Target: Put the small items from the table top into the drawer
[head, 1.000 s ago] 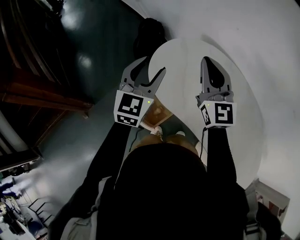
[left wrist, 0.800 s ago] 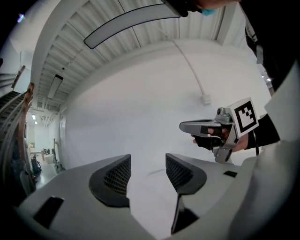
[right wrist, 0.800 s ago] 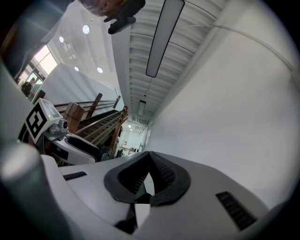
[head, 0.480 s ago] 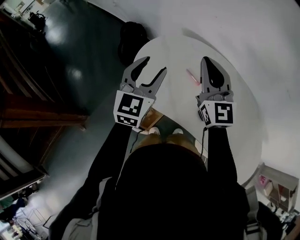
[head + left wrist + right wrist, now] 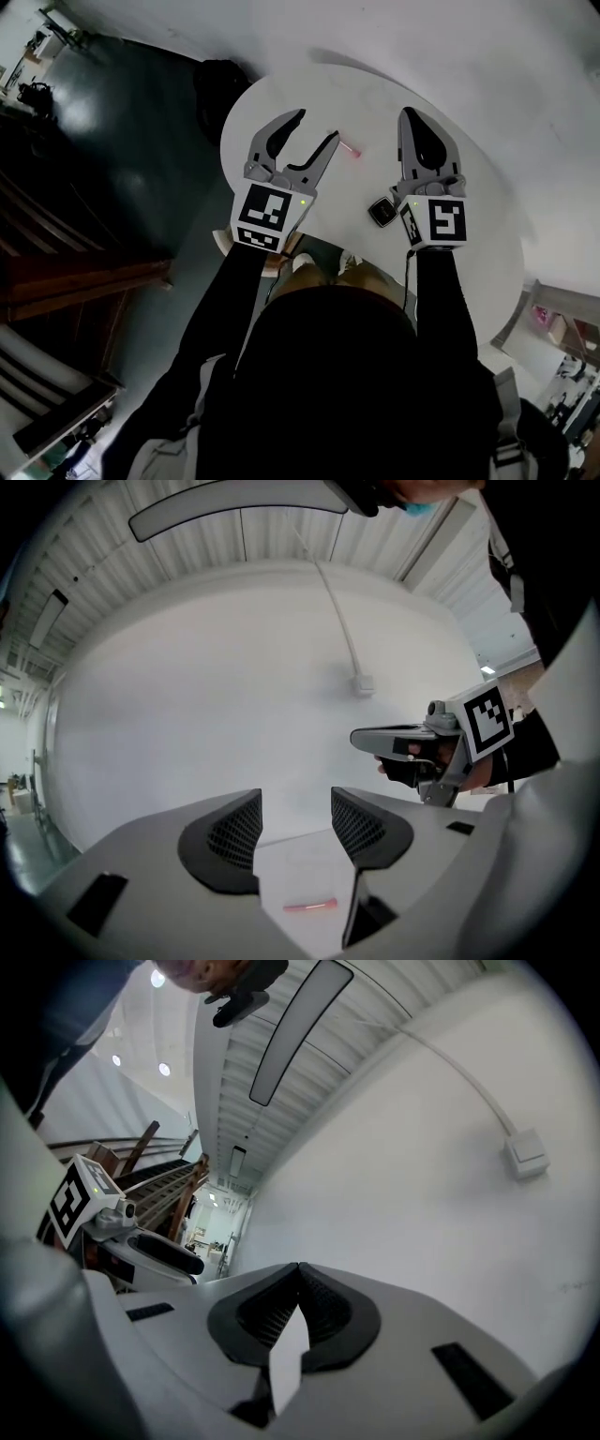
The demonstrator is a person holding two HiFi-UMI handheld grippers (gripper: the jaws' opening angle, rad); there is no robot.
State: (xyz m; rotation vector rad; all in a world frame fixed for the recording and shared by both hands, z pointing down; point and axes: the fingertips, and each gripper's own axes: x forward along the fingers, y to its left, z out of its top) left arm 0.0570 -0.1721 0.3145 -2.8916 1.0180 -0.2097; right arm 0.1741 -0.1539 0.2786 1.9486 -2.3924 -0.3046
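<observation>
1. My left tongs are released: the jaws stand apart with nothing gripped, held over the round white table.
2. A thin pink stick lies flat on the table just beside the left tongs' right-hand tip, between my two tongs and untouched.
3. My right tongs are clenched, the tips meeting on nothing.
4. A small dark square item lies on the table, close beside the right tongs' marker cube.

Thin stick on the table between left gripper and right gripper (small gadget nearer the person).
</observation>
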